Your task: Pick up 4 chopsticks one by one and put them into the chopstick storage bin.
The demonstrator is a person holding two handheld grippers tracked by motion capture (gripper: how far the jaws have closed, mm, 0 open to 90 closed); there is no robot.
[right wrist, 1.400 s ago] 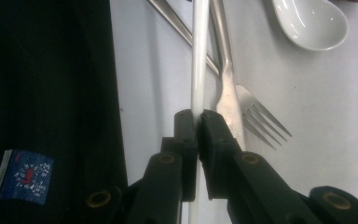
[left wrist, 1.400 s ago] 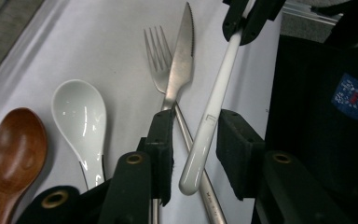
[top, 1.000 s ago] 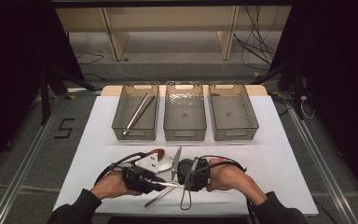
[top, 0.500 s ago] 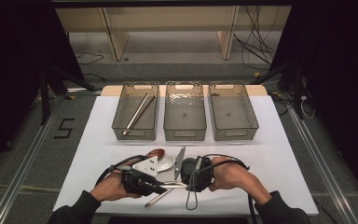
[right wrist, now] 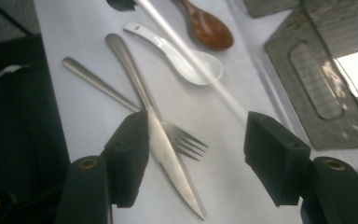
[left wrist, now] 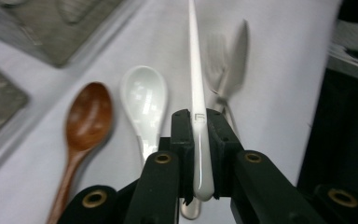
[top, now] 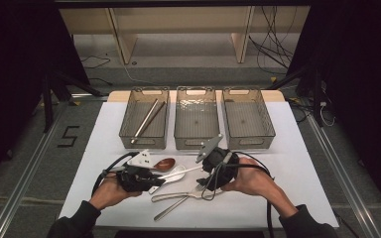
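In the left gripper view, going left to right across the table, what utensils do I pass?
Brown wooden spoon → white ceramic spoon → white chopstick clamped in the left gripper → fork → knife, the last two blurred.

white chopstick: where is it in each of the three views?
High view: white chopstick low centre, running right from the left tongs.
Left gripper view: centre, clamped upright between the jaws.
Right gripper view: top centre, slanting down-right.
Shared landmark: white ceramic spoon beside it.
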